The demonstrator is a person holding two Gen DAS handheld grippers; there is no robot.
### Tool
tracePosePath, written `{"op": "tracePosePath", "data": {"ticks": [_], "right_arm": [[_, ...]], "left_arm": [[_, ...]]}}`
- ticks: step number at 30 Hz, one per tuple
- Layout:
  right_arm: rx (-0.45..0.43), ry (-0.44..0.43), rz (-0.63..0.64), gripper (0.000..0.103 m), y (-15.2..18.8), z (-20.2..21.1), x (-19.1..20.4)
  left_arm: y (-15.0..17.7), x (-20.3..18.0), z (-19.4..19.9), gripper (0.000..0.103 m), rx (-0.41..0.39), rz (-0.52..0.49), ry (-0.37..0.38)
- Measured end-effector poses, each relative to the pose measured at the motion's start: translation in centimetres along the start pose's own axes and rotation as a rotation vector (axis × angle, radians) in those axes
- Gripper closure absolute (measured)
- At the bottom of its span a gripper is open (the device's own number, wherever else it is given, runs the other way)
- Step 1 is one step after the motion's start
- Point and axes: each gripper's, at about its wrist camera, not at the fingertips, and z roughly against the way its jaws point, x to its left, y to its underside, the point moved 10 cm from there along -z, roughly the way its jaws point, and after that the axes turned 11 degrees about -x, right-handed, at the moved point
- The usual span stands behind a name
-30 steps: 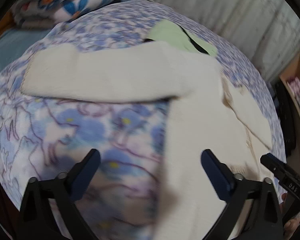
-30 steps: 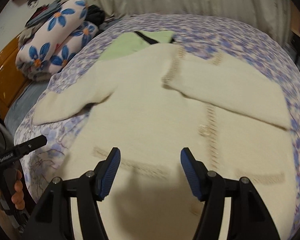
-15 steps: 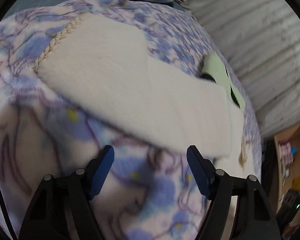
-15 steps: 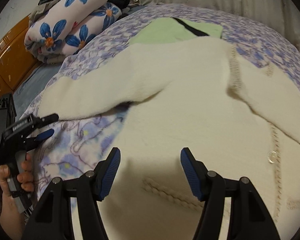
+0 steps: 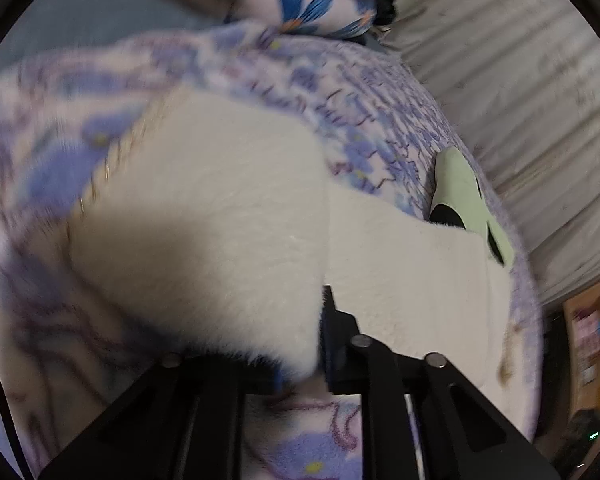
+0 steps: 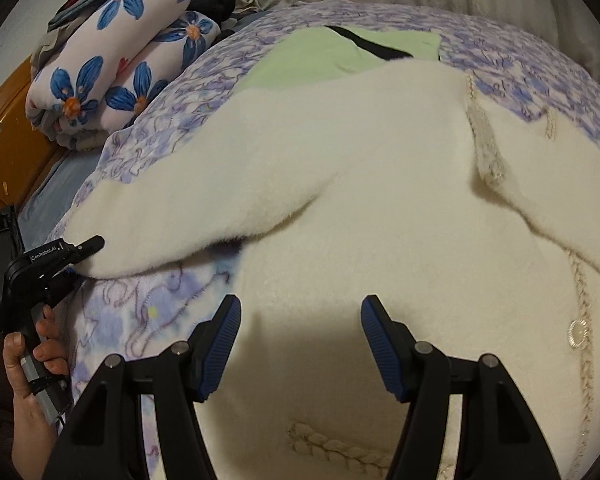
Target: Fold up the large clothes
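Note:
A large cream fleece cardigan [image 6: 380, 200] with braided trim lies spread on a bed with a purple floral blanket [image 6: 160, 128]. Its left sleeve [image 5: 204, 232] stretches out to the bed's left side. My left gripper [image 5: 312, 360] is shut on the sleeve's cuff end; it also shows in the right wrist view [image 6: 86, 250] pinching the cuff. My right gripper [image 6: 296, 344] is open and empty just above the cardigan's lower body.
A light green garment [image 6: 340, 60] lies beyond the cardigan's collar. Rolled floral quilts [image 6: 112, 60] sit at the bed's far left by an orange headboard [image 6: 4, 120]. A curtain [image 5: 520, 100] hangs behind the bed. A wooden shelf [image 5: 588, 340] stands to the right.
My left gripper moved in onto the sleeve cuff and closed on it. My right gripper moved slightly lower and closer over the cardigan's body, staying open.

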Motion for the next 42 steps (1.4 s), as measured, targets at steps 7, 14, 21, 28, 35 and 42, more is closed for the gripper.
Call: {"op": "tracePosePath", "data": {"ticks": [7, 14, 21, 28, 35, 42], "right_arm": [[0.008, -0.010, -0.061, 0.041, 0.9, 0.8, -2.8], [-0.068, 0.017, -0.180, 0.040, 0.1, 4.5, -8.8], [-0.148, 0.117, -0.300, 0.040, 0.2, 9.3, -18.4], [-0.132, 0.172, -0.411, 0.040, 2.9, 10.9, -25.2], [-0.144, 0.107, -0.386, 0.040, 2.5, 10.8, -24.2], [-0.149, 0.011, -0.296, 0.040, 0.4, 9.9, -19.6]], "left_arm": [[-1.5, -10.9, 5.6, 0.097, -0.211, -0.324, -0.013], [2.3, -26.2, 8.3, 0.097, -0.252, -0.543, 0.177], [14.7, -36.6, 4.9, 0.096, -0.069, -0.726, 0.271], [24.6, -35.8, 0.4, 0.043, 0.155, -0.804, 0.184], [23.8, -34.9, 2.6, 0.038, 0.186, -0.736, 0.219], [20.0, -32.9, 6.4, 0.028, 0.078, -0.667, 0.182]]}}
